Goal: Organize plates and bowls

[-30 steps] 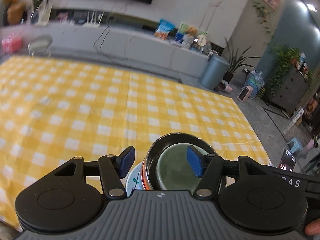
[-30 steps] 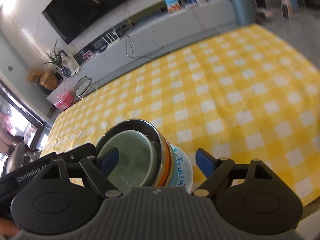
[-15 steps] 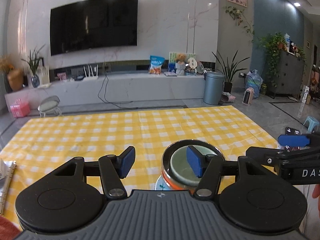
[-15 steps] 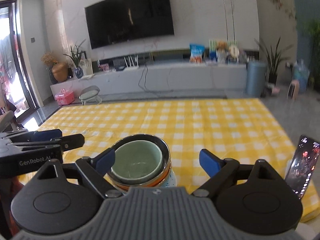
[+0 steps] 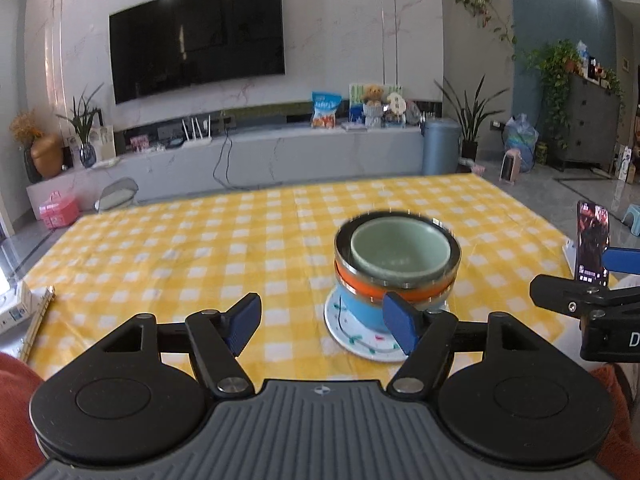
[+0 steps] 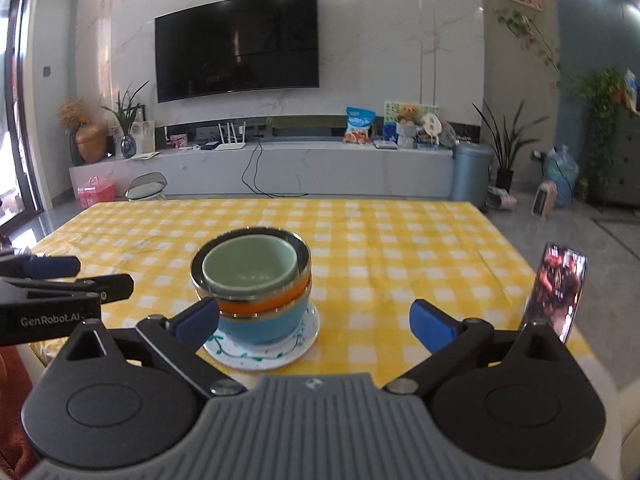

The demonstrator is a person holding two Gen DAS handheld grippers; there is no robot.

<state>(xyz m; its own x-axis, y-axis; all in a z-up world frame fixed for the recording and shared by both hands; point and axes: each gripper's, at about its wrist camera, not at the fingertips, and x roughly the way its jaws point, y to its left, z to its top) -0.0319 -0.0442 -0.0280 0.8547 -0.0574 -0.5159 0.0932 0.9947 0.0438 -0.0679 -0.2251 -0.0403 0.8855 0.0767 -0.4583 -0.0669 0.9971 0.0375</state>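
Bowl stack (image 6: 256, 292) stands upright on a white patterned saucer (image 6: 262, 350), lower centre of the right wrist view, on the yellow-checked desk (image 6: 400, 248): pale green bowl (image 6: 250, 268) uppermost, openings facing up, axis vertical. Left gripper (image 5: 322, 326) and right gripper (image 6: 314, 320) have just been opening; both now spread wide, nothing clamped, stack beyond the fingertips.
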